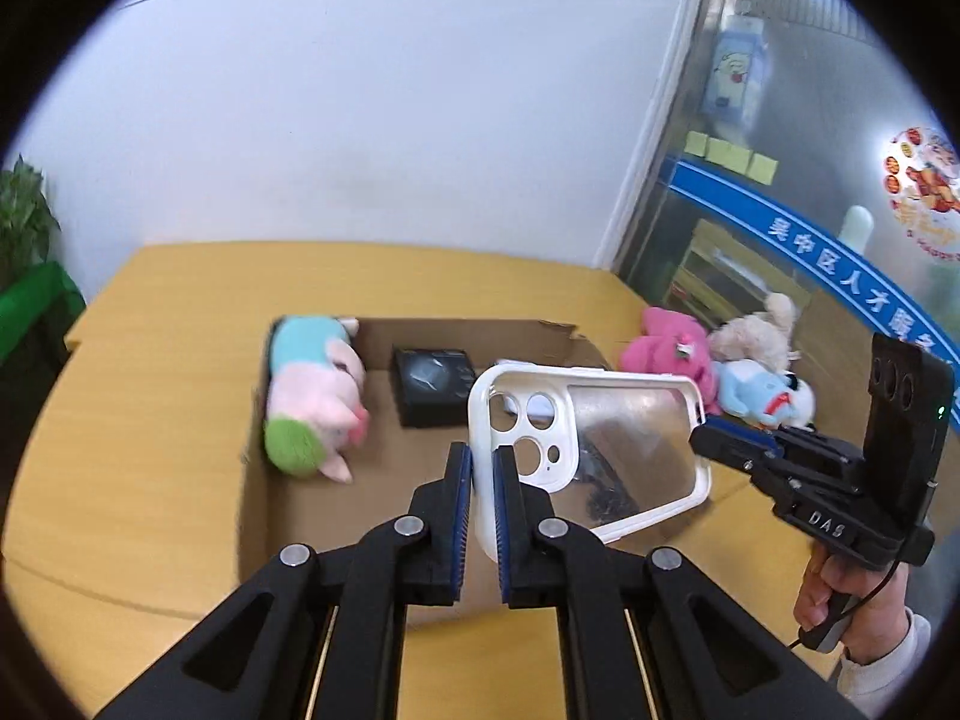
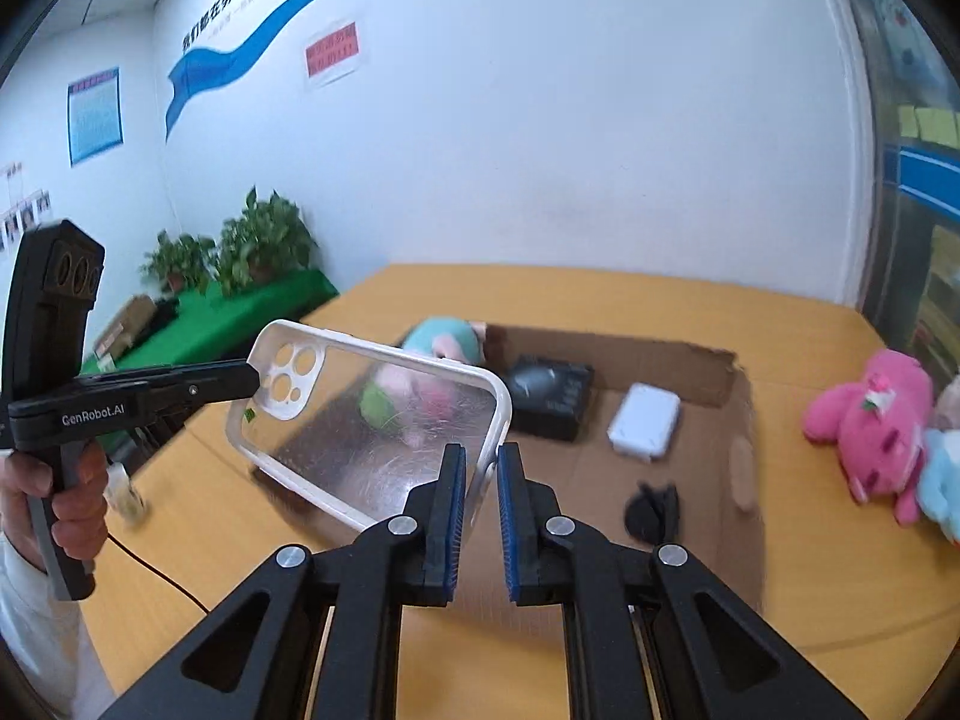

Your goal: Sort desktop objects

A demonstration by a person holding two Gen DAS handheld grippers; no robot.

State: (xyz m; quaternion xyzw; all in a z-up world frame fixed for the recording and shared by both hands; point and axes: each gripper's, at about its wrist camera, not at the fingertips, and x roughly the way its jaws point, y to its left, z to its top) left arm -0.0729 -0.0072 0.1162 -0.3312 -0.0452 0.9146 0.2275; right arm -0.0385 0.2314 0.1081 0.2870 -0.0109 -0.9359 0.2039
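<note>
A clear phone case with a white rim (image 1: 600, 450) (image 2: 372, 420) hangs in the air above an open cardboard box (image 1: 372, 510) (image 2: 690, 360). My left gripper (image 1: 483, 468) is shut on the case's camera end. My right gripper (image 2: 480, 468) is shut on the opposite end; it shows from the side in the left wrist view (image 1: 729, 447). The left gripper shows in the right wrist view (image 2: 240, 381). In the box lie a pastel plush (image 1: 315, 396) (image 2: 444, 339), a black box (image 1: 435, 387) (image 2: 549, 393), a white device (image 2: 645, 420) and a small black item (image 2: 654, 510).
The box sits on a yellow table (image 1: 150, 420) (image 2: 840, 570). A pink plush (image 1: 675, 354) (image 2: 870, 420), a cream plush (image 1: 756, 336) and a blue plush (image 1: 762, 393) lie right of the box. A small bottle (image 2: 123, 492) stands at the table's left edge. Potted plants (image 2: 240, 246) stand on a green bench.
</note>
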